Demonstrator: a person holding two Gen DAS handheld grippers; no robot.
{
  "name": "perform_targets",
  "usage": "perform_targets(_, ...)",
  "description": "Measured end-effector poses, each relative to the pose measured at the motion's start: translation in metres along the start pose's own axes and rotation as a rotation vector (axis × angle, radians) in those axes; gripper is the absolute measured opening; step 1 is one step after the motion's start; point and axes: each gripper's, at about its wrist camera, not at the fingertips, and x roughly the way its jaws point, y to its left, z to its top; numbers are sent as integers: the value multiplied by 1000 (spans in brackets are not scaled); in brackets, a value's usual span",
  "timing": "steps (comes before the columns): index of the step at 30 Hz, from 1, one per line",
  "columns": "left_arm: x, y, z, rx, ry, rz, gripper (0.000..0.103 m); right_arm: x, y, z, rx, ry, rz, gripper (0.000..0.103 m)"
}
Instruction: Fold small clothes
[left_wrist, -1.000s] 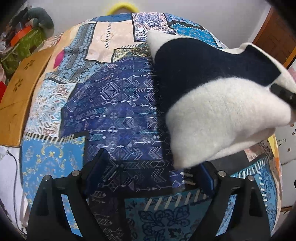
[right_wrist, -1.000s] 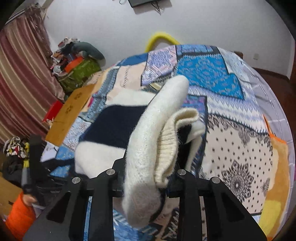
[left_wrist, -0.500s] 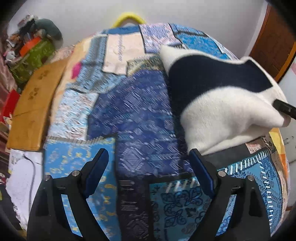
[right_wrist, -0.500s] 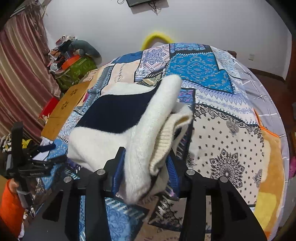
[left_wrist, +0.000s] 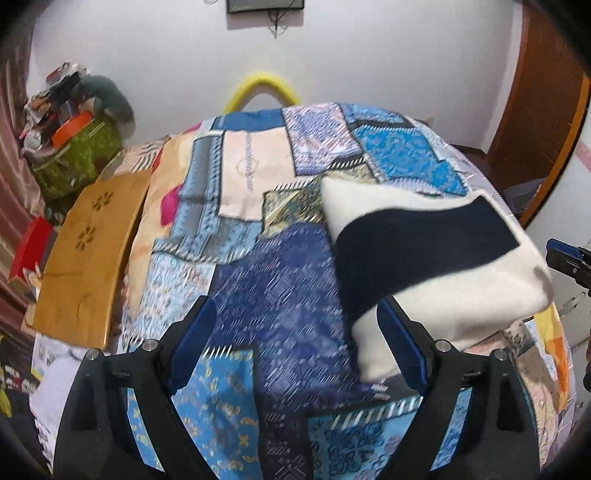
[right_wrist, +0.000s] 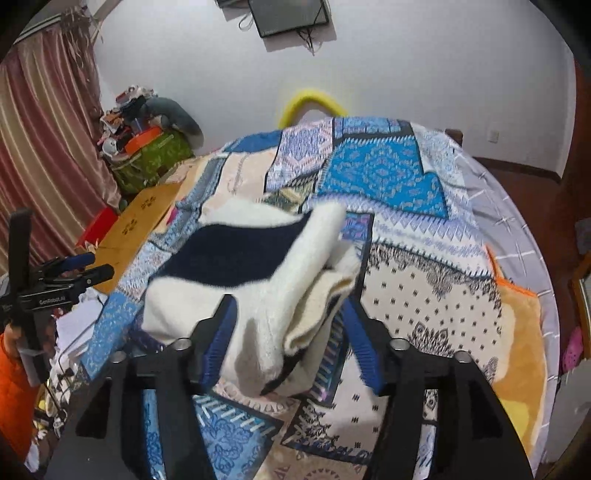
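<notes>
A small cream and navy knit garment (left_wrist: 436, 258) lies folded in a bundle on the patchwork bedspread (left_wrist: 266, 288). It also shows in the right wrist view (right_wrist: 258, 273). My left gripper (left_wrist: 299, 347) is open and empty, left of the bundle's near corner. My right gripper (right_wrist: 288, 339) is open, its jaws standing on either side of the garment's cream end, apart from it. The right gripper's tip (left_wrist: 565, 258) shows at the right edge of the left wrist view, and the left gripper (right_wrist: 62, 280) shows at the left of the right wrist view.
A wooden board (left_wrist: 88, 251) leans beside the bed on the left. A green bag with clutter (left_wrist: 74, 158) stands by the curtain. A yellow hoop (left_wrist: 262, 88) rises behind the bed. An orange cloth (right_wrist: 517, 332) lies at the bed's right edge.
My right gripper has opened and let go of the garment, which now rests on the bed. My left gripper has pulled back and tilted up, away from the bundle.
</notes>
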Motion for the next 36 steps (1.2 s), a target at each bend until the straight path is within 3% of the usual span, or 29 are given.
perform_targets(6, 11, -22, 22, 19, 6, -61, 92, 2, -5, 9, -2, -19, -27, 86)
perform_targets(15, 65, -44, 26, 11, 150, -141, 92, 48, -20, -5, 50, 123, 19, 86)
perform_targets(20, 95, -39, 20, -101, 235, -211, 92, 72, -34, -12, 139, 187, 104, 86)
perform_targets(36, 143, -36, 22, -284, 391, -451, 93, 103, -50, -29, 317, 240, 338, 87)
